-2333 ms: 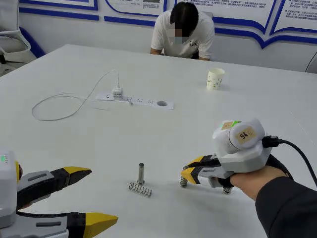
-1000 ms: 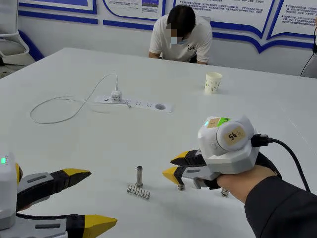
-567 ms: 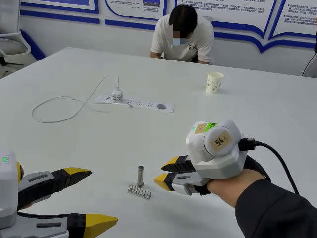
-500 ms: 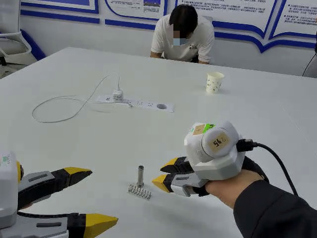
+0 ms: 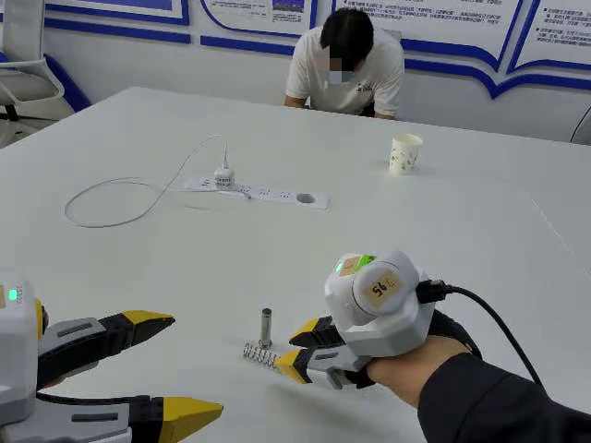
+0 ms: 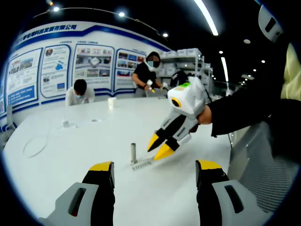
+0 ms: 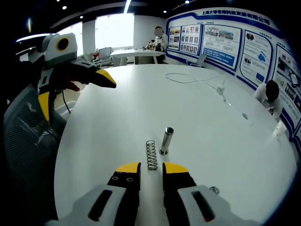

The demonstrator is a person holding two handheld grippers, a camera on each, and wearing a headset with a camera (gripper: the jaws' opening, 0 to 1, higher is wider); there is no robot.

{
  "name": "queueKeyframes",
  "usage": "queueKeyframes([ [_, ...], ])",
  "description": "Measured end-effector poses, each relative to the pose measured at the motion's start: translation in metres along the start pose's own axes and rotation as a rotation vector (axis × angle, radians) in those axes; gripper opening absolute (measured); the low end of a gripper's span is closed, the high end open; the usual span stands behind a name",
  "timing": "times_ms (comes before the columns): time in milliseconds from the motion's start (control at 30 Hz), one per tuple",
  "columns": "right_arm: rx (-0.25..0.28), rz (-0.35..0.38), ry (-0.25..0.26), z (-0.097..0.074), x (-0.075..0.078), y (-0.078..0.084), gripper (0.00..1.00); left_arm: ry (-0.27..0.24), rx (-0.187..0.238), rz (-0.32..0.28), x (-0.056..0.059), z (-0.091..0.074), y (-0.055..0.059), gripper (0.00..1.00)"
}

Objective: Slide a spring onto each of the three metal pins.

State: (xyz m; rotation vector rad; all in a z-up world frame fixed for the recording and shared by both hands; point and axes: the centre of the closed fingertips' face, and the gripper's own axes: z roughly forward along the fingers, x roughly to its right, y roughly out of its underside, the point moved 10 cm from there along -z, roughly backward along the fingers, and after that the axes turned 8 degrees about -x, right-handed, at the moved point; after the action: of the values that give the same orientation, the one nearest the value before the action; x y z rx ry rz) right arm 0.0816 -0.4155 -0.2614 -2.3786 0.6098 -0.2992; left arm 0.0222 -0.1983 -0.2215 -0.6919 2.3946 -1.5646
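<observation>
One bare metal pin (image 5: 266,326) stands upright on the white table (image 5: 443,231). A loose spring (image 5: 259,353) lies flat just in front of it. My right gripper (image 5: 294,348) sits low on the table, its yellow tips right at the spring's end. In the right gripper view its jaws stand narrowly apart around nothing, with the right gripper (image 7: 151,168) just short of the spring (image 7: 151,154) and the pin (image 7: 165,140) beyond. A small coiled metal piece (image 7: 214,189) shows by its right finger. My left gripper (image 6: 155,167) hangs wide open and holds nothing, facing the pin (image 6: 133,151) and spring (image 6: 141,164).
A white power strip (image 5: 268,193) with a plugged charger and a looping cable (image 5: 120,198) lies farther back on the left. A paper cup (image 5: 404,153) stands at the back right. A person (image 5: 346,55) sits at the table's far side.
My right gripper has slid left across the table, from the two pins on the right to the lying spring beside the bare pin. The left gripper has stayed put.
</observation>
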Motion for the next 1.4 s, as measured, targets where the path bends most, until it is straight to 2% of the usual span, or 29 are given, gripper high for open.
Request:
queueKeyframes([
  [533, -0.030, 0.021, -0.016, 0.015, 0.002, 0.006, 0.18, -0.001, -0.001, -0.004, -0.001, 0.000, 0.001, 0.71],
  [1400, -0.029, 0.023, -0.022, 0.022, 0.002, 0.006, 0.12, 0.001, -0.003, -0.010, 0.000, 0.000, 0.001, 0.71],
])
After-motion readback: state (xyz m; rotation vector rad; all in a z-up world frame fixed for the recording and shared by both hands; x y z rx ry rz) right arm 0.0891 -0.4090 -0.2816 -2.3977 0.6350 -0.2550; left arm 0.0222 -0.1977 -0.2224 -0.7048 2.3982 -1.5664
